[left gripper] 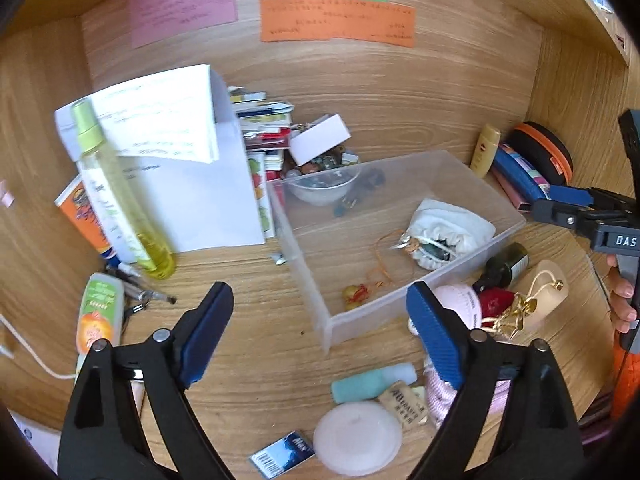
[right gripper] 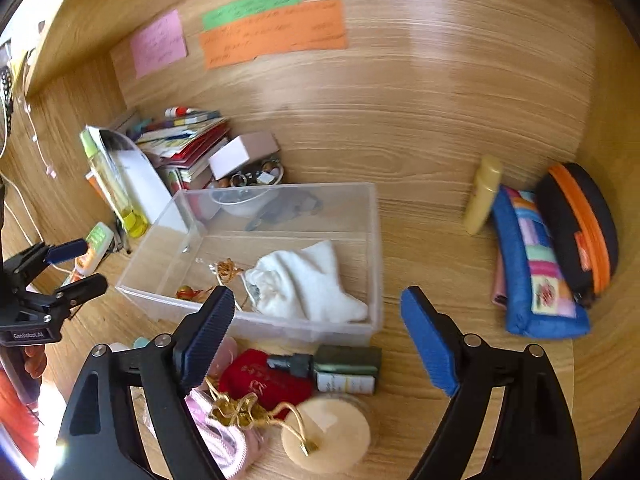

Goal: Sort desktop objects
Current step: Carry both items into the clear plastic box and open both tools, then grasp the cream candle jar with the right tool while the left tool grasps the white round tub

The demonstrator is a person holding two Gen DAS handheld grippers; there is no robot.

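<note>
Left wrist view: the clear bin [left gripper: 400,280] on the desk [left gripper: 248,280] holds a white pouch [left gripper: 448,232], open-mouthed with beads showing, a gold cord [left gripper: 384,256] and a red-gold charm [left gripper: 354,294]; the left gripper [left gripper: 320,320] gapes wide, empty. Right wrist view: the pouch [right gripper: 308,284] lies crumpled by the bin's [right gripper: 372,240] near wall; the right gripper [right gripper: 316,320] stands wide, empty, above a red pouch [right gripper: 264,380] and dark bottle [right gripper: 344,364] at the desk's near edge.

Unreadable and cut-off parts

Writing on the orange note [left gripper: 336,22] is too blurred to read; the barcode card [left gripper: 282,454] is cropped.
</note>
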